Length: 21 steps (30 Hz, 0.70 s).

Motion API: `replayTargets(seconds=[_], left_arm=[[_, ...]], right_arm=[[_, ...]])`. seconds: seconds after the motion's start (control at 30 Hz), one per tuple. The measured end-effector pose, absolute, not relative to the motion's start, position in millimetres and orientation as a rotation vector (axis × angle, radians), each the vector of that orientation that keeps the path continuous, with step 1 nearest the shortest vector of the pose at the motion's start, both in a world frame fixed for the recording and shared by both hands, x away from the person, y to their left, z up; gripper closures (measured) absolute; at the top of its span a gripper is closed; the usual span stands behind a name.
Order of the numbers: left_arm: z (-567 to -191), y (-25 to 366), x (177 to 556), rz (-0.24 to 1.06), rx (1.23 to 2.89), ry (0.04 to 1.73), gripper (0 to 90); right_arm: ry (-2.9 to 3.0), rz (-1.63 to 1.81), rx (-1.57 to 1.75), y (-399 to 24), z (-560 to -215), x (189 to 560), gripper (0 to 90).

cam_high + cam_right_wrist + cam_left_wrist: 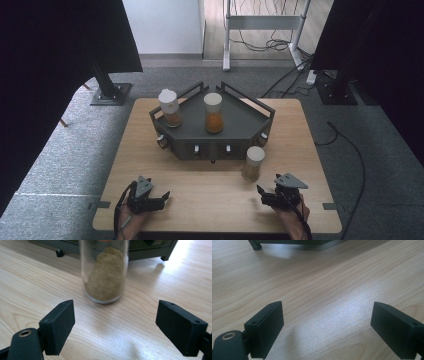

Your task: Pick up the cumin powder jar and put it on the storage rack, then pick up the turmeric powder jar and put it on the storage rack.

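Nearest the person, two hand-held grippers rest low over the wooden table [210, 200]. The left gripper [162, 196] has its jaws spread wide w/ nothing between them. The right gripper [261, 192] is also open and empty, pointing at a jar [253, 163] of brown powder w/ a pale lid. The jar stands upright, long axis vertical, straight ahead of the right gripper and just beyond its jaw tips, so the right hand is much nearer. Behind it sits a dark rack [235, 125] holding two more jars. No labels or writing can be read.
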State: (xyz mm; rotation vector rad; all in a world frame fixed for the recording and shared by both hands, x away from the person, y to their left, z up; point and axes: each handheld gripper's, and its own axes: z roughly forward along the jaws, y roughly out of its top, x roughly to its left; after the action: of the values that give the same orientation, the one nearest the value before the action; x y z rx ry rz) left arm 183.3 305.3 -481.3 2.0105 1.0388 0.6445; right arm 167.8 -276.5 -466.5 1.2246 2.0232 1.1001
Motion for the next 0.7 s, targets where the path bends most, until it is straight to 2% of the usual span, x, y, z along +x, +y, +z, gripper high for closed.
replayTargets(seconds=[0.7], left_arm=[[-481.3, 305.4, 183.0, 0.648, 2.010, 1.037, 10.9]], right_arm=[[1.987, 1.104, 1.256, -280.1, -473.4, 163.8, 15.2]])
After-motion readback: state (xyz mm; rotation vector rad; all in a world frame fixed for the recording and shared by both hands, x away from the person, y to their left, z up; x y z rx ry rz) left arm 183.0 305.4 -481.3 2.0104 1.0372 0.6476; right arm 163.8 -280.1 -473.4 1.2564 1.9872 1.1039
